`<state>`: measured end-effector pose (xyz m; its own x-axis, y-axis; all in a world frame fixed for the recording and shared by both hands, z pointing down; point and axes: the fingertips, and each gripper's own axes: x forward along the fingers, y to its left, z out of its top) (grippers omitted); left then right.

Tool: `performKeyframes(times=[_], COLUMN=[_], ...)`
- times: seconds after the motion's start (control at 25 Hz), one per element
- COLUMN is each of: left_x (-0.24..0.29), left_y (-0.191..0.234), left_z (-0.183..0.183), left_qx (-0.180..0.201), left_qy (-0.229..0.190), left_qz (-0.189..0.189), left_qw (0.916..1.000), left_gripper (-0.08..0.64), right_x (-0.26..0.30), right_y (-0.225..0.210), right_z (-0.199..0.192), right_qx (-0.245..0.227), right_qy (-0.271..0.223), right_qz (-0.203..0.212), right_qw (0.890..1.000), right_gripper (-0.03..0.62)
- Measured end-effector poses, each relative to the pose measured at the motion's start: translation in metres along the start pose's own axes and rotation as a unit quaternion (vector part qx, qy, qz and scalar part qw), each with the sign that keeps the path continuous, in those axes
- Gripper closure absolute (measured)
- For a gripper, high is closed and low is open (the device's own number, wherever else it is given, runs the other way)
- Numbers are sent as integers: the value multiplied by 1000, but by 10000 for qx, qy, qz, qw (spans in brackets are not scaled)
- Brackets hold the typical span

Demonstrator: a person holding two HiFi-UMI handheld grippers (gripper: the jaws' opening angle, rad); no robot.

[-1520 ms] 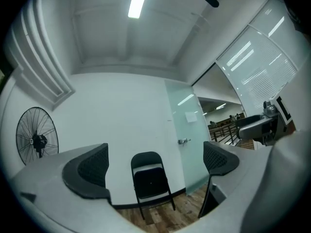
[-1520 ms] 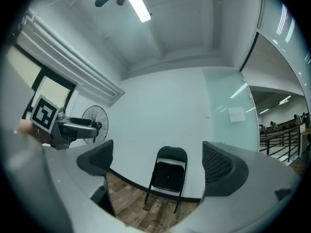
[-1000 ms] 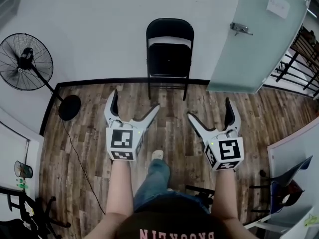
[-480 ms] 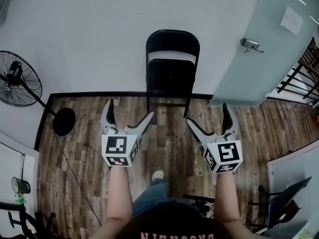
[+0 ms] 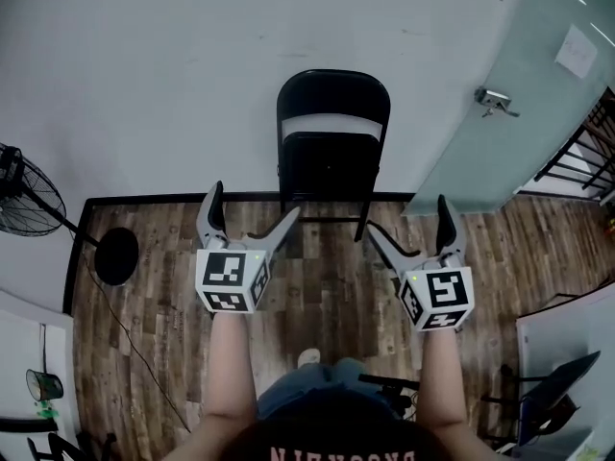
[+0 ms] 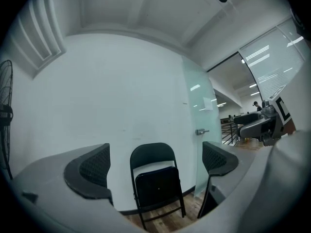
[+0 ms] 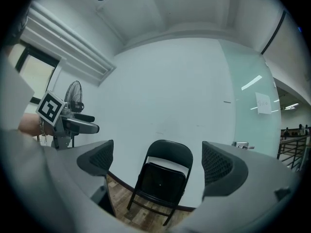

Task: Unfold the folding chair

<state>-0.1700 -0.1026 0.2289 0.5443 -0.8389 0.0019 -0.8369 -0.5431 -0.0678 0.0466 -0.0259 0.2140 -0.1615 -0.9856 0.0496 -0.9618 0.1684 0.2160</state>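
Plainly, the fingers (image 6: 92,168) of the left gripper (image 5: 256,205) are standing wide apart with nothing but air between them, and those of the right gripper (image 5: 407,217) are gaping the same way, empty. Both are pointing ahead at the folding chair (image 5: 332,152), which is standing folded flat, seat tipped up against its back, on the wooden floor (image 5: 327,286) by the white wall (image 5: 192,75). It is sitting well ahead of both pairs of fingers, centred between them, untouched. The step in hand is looking like the approach. It is probably worth bringing one gripper to the top of the backrest to steady the frame and the other to the seat's free edge. The fingers should be staying spread until each pair is straddling its part, then closing firmly before pushing the seat down, since a loose frame is liable to slide along the wall
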Motion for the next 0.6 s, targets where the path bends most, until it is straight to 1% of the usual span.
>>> performKeyframes(times=[0.24,0.4,0.6], left_x=[27,43,63], left_y=[8,9,19], left_z=[-3,-4,-9], left_qx=[-169,-161,-150], left_qy=[7,24,51], left_qz=[-84,-98,62], left_qw=[9998,9998,9999], left_gripper=[-9,-9,-9], right_x=[16,30,60], right_y=[-18,-31,-48], right_z=[-9,-17,-29], right_qx=[-57,-44,26], right_qy=[168,230,200], right_qz=[-116,-106,-42], right_qw=[9998,9997,9998], right_gripper=[46,47,48])
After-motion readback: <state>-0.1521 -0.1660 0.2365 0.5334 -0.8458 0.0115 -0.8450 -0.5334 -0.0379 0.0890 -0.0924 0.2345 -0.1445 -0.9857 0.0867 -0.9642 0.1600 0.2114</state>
